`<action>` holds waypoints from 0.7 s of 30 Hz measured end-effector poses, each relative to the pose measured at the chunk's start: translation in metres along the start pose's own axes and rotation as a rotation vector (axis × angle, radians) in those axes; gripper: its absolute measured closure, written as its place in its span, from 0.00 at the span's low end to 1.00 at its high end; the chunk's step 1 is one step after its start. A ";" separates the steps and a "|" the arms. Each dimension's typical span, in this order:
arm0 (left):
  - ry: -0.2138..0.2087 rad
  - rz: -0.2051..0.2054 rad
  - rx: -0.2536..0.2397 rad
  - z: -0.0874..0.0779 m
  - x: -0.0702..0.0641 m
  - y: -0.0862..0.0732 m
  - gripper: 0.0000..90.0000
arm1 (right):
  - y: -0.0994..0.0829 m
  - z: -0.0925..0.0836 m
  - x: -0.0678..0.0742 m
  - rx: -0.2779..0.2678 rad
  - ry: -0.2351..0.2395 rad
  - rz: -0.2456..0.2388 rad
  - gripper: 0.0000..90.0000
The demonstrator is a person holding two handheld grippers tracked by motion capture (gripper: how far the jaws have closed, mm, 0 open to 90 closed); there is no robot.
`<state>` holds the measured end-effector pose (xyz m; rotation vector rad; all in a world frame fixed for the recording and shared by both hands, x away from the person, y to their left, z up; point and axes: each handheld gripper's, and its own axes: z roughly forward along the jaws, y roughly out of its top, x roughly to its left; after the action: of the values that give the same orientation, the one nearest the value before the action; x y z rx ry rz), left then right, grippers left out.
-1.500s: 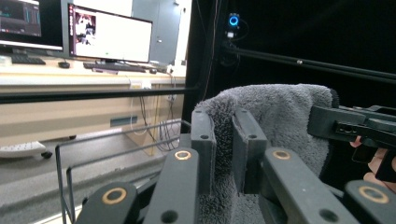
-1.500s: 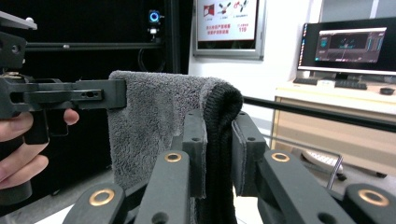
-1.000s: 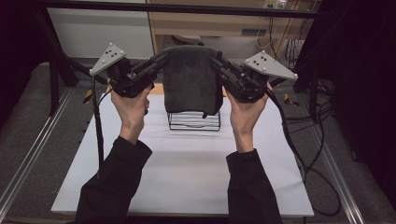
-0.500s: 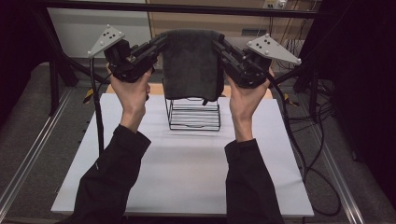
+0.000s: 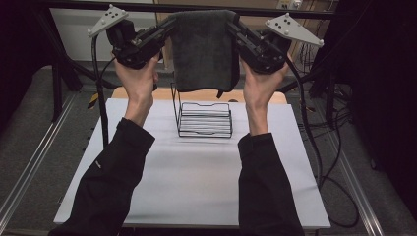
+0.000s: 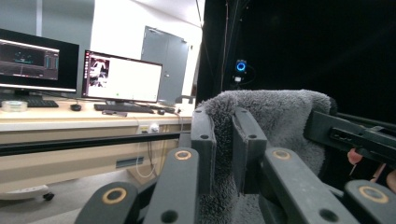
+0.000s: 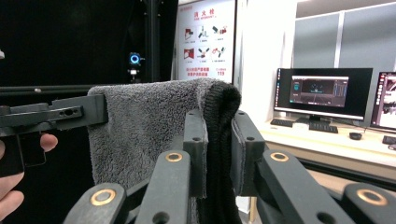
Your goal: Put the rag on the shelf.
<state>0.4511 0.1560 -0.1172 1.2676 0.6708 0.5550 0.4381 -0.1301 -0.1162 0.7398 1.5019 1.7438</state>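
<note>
We had the grey towel (image 5: 204, 49) pinched at both upper corners and hanging free in the air, so by our reading the pick-up was done and the placing was what remained. Our left claw (image 5: 167, 25) was clamped on the towel's upper left corner, and in the left gripper view its two black jaws stood close together with the fluffy pile squeezed between them (image 6: 224, 140). Our right claw (image 5: 235, 27) was clamped on the upper right corner, where the right gripper view showed a folded, darker hem (image 7: 219, 140) nipped between the jaws. The towel hung as a flat sheet at about 12 o'clock from the middle of the white counter (image 5: 192, 182), its lower edge above the black wire rack (image 5: 204, 120), overlapping the rack's tall back frame in the high view; we could not tell whether it touched. We judged that draping or lowering it onto that rack was still to come. Little stood in the way: the counter in front of the rack lay bare, and a wooden board (image 5: 123, 93) sat behind it at 12 o'clock. Cables (image 5: 314, 142) trailed off at 3 o'clock, well apart from the rack. Monitors (image 6: 121, 77) on a desk stood far off in the room.
</note>
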 end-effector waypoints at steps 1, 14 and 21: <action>-0.002 -0.004 -0.003 0.001 0.001 0.002 0.89 | 0.001 0.002 0.000 -0.002 -0.003 -0.006 0.88; 0.032 0.022 -0.008 0.017 0.010 0.017 0.89 | 0.015 0.025 -0.011 -0.003 -0.013 -0.024 0.88; 0.039 0.028 -0.011 0.027 0.022 0.014 0.89 | 0.010 0.035 -0.014 0.000 -0.020 -0.035 0.88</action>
<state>0.4855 0.1569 -0.1028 1.2601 0.6829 0.6071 0.4727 -0.1222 -0.1000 0.7250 1.4922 1.7061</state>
